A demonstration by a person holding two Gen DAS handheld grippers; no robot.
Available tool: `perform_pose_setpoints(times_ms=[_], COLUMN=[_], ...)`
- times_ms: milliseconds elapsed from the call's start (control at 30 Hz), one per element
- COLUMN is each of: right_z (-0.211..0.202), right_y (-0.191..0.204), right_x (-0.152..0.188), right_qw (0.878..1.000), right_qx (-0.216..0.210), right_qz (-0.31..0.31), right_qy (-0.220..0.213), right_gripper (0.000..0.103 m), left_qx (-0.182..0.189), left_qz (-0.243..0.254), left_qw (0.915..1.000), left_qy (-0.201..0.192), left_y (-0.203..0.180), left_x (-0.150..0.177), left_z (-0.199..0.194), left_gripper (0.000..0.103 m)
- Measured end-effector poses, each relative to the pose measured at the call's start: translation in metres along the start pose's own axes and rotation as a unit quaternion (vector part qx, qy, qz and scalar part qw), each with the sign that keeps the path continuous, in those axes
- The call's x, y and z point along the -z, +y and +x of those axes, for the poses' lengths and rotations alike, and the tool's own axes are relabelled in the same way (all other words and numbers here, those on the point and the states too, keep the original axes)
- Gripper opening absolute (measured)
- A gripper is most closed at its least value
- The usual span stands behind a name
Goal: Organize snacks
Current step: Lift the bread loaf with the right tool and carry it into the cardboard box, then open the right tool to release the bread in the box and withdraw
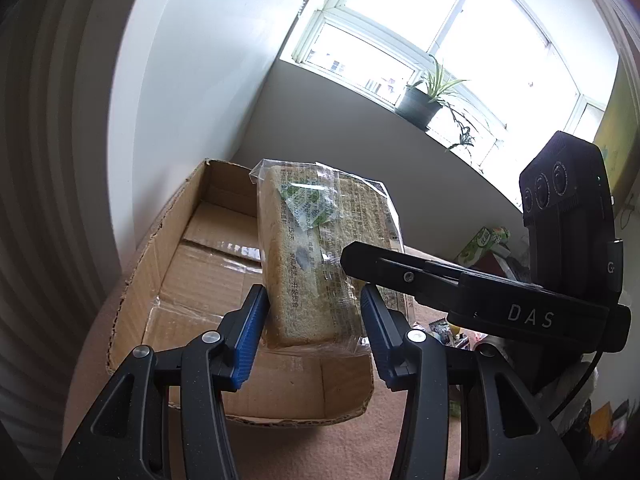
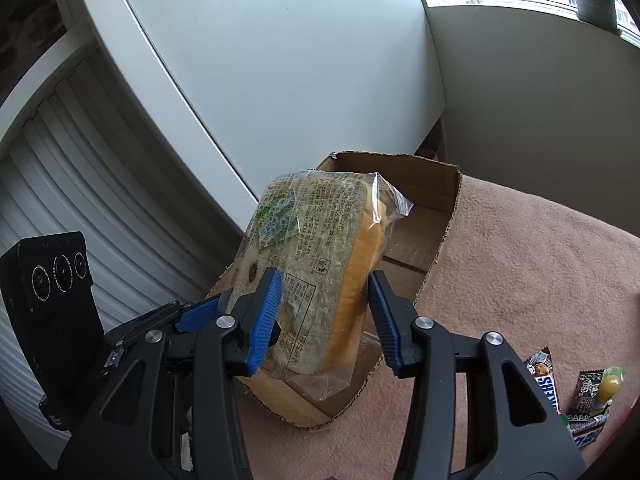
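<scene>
1. The cardboard box (image 1: 224, 280) is the biggest thing. It fills the lower middle of the left wrist view and sits on a pink blanket (image 2: 520, 264). Its top is open and its edges are torn. It looks stiff enough to hold snacks, and it looks like the place where they go.

2. The bag of bread (image 1: 316, 256) is next. It is in the middle of both views, up in the air over the open box, tilted and not lying down. The bread looks soft and light, so a hard squeeze would likely squash it. The clear wrap looks slippery and crinkly, and it sticks out loose at the ends. I think the best place to hold it is on its flat sides near the lower end, not on the loose wrap.

3. The left hand-held gripper (image 1: 314, 336) is clamped on the lower end of the bread, one blue pad on each flat side.

4. The right hand-held gripper (image 2: 326, 312) is clamped on the same bread, near the yellow crust.

5. The small snacks (image 2: 576, 396) are the littlest things. They lie on the blanket at the lower right of the right wrist view, well apart from the box.
</scene>
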State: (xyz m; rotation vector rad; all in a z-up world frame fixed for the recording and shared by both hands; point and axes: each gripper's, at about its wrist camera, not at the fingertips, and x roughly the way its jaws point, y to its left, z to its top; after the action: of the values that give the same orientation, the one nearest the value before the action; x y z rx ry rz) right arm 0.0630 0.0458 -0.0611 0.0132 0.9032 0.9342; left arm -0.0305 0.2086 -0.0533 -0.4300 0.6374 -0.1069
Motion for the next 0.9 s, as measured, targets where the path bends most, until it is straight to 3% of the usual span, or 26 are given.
perform_pose_setpoints(times_ms=[300,433,533,900], right_z=[0.038,0.045,0.038,-0.015], right_y=[-0.011,-0.015,-0.020,-0.030], right_x=[-0.008,-0.009,-0.009,-0.003], right_qw=[0.999,0.999,1.000,1.000], right_qx=[-0.017,0.006,0.007,0.027], right_qz=[0.012,0.016,0.020,0.011], right_qy=[0.027,0.032,0.022,-0.007], right_gripper=[0.047,0.052,0.059,0.060], left_qx=[-0.046,-0.076,-0.078,-0.073], left_qz=[-0.013,-0.015,-0.019,-0.005], left_qw=[0.9987,0.9968,0.9966,0.9973], left_qy=[0.017,0.022,0.016,-0.005], left_y=[0.012,0.015,0.017,-0.003], left_x=[-0.008,-0.006,-0.004,-0.005], left_z=[0.019,0.024,0.017,0.004], left_gripper=[0.046,0.046,0.046,0.046])
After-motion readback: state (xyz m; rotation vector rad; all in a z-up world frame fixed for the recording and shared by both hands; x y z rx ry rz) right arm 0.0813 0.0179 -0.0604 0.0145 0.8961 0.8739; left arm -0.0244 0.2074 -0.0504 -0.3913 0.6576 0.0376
